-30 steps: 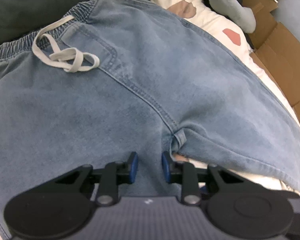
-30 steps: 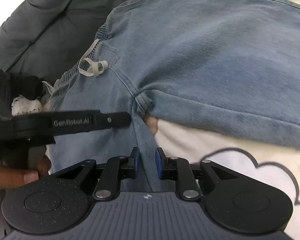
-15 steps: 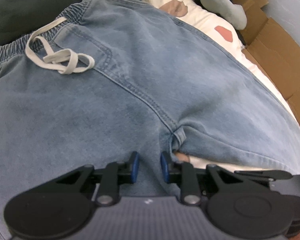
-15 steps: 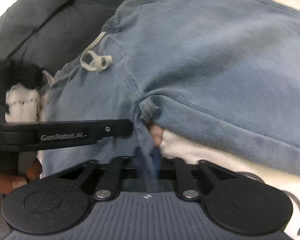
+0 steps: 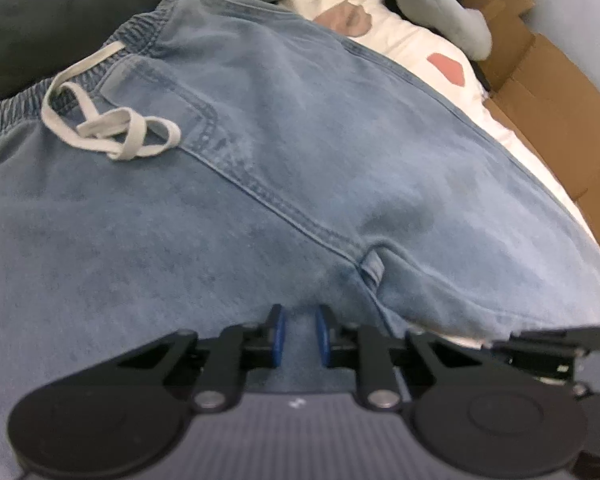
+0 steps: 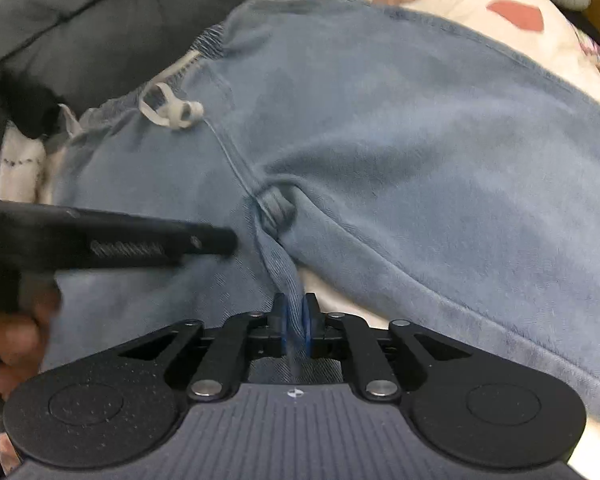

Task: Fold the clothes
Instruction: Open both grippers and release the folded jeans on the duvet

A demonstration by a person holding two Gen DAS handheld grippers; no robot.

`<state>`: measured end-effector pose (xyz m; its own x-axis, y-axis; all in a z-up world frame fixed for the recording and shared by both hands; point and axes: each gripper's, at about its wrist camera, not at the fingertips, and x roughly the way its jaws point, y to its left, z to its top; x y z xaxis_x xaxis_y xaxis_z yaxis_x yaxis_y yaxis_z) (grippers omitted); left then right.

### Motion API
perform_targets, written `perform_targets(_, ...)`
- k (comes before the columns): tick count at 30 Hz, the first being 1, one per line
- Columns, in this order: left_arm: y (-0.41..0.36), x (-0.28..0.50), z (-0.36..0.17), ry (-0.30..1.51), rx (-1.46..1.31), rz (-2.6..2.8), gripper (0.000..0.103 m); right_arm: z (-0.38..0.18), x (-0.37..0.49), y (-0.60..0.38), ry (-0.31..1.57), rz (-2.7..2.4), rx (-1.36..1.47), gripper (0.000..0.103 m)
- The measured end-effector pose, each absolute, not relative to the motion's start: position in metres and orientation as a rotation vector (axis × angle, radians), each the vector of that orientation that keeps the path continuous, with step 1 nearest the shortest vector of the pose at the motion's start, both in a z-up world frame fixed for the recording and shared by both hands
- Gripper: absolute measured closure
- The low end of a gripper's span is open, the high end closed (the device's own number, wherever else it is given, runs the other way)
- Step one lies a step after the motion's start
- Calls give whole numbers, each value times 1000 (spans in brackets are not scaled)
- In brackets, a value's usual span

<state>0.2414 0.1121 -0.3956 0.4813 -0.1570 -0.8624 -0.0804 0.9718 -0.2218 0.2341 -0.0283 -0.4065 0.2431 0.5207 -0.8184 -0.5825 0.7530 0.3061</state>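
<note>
Light blue jeans lie spread on the bed, with the waistband and white drawstring at the upper left. My left gripper points down at the leg just left of the crotch seam. Its jaws are closing with denim between the blue pads, and no pinch shows. My right gripper is shut on a raised fold of the jeans just below the crotch seam, though its jaws are opening slightly. A left gripper finger reaches in from the left.
A dark grey quilted cover lies behind the waistband. A white sheet with coloured patches shows around the jeans. Cardboard boxes and a grey soft item sit at the far right. A hand holds the left gripper.
My right gripper has closed on a fold of denim below the crotch and pulled it up into a ridge. My left gripper's jaws have narrowed. The right gripper's finger has entered the left wrist view.
</note>
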Motion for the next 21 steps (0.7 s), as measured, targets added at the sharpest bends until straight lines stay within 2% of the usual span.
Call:
perform_targets(3,118,240,-390,1050,-235,-34,83,-403,233,-40,1080,759,-43,86)
perform_targets(14,150,268,-374,950,-270,17,82,-368,238,-87,937,696,-32,84)
perform_targets(21,141,295,-367,914,-195,-25,76,-395,258,-102,919,564,36,82)
